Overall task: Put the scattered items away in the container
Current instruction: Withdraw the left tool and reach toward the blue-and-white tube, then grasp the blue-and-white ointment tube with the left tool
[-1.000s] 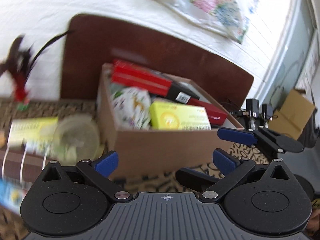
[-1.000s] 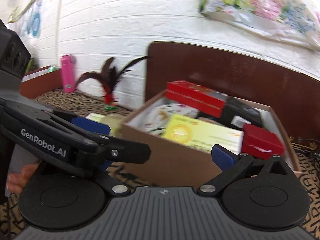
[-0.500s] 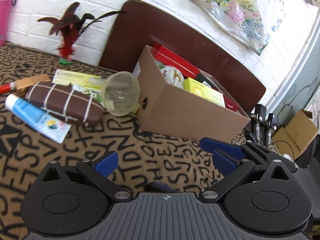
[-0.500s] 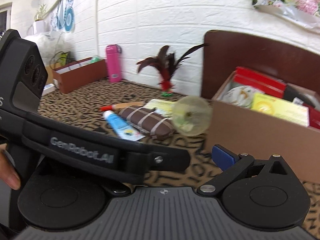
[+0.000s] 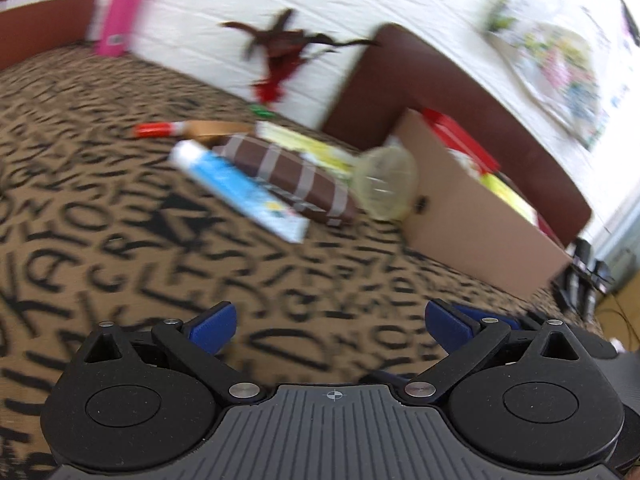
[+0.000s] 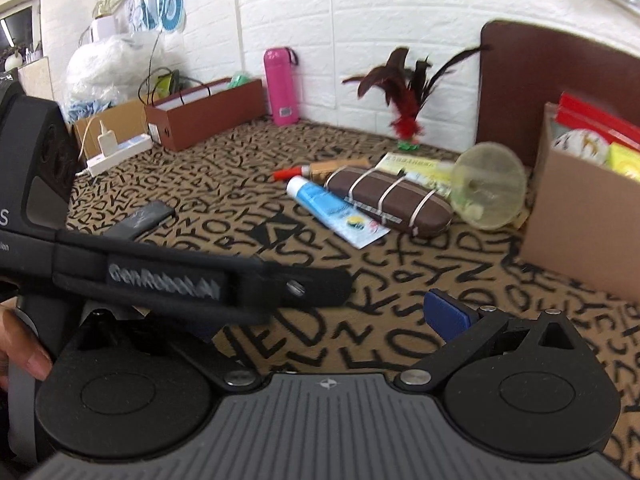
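A cardboard box (image 5: 472, 216) (image 6: 580, 236) holding red and yellow packs stands at the right. Left of it on the lettered cloth lie a clear funnel (image 5: 384, 188) (image 6: 488, 184), a brown striped case (image 5: 292, 176) (image 6: 388, 196), a blue-white tube (image 5: 240, 192) (image 6: 336, 208), a yellow leaflet (image 6: 416, 168) and a red-capped stick (image 5: 160, 129) (image 6: 296, 172). My left gripper (image 5: 330, 320) is open and empty, well short of them. My right gripper (image 6: 332, 312) is open and empty; the left gripper's body hides its left finger.
A feather shuttlecock (image 6: 408, 92) leans on the white brick wall. A pink bottle (image 6: 280, 84), a brown box (image 6: 208, 112), a power strip (image 6: 116, 152) and a dark flat object (image 6: 140, 216) sit at the left. A brown board (image 6: 552, 80) stands behind the box.
Both grippers have swung left and back from the box. The scattered items now sit mid-view and the box has slid to the right edge. Both stay open and empty.
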Motion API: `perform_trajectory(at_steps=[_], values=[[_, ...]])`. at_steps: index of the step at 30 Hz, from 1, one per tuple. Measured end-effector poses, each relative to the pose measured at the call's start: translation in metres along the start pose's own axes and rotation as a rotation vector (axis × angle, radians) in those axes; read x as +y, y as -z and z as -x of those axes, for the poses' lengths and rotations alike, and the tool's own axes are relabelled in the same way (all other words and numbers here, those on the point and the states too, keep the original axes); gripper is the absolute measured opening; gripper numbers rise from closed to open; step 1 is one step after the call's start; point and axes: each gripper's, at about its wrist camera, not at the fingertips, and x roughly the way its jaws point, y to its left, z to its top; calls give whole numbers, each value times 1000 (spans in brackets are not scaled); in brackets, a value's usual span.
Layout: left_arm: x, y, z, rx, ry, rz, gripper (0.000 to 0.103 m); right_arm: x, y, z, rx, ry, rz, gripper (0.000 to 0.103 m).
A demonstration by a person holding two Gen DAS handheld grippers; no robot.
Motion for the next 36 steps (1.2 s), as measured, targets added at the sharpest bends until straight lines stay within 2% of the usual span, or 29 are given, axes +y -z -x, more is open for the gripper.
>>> perform_trajectory(at_steps=[3, 6, 11, 13, 16, 20, 24, 36], values=[[19, -5, -3, -11, -33, 7, 103, 2, 4, -15, 32, 12, -22, 102], [34, -13, -12, -19, -68, -11, 103, 0, 4, -29, 45, 67, -33, 100], [48, -28, -24, -24, -45, -56, 103, -3, 1, -51, 91, 101, -33, 94], [51, -33, -29, -27, -46, -79, 103, -4, 1, -58, 104, 108, -28, 87], [55, -42, -37, -32, -53, -105, 103, -6, 0, -68, 122, 114, -25, 85], [68, -58, -50, -37, -45, -96, 103, -6, -4, -78, 118, 124, -8, 85], [76, -75, -65, -30, -20, -85, 103, -8, -10, -89, 105, 127, -12, 79], [79, -107, -104, -10, -5, -156, 103, -18, -28, -121, 58, 124, -20, 70]])
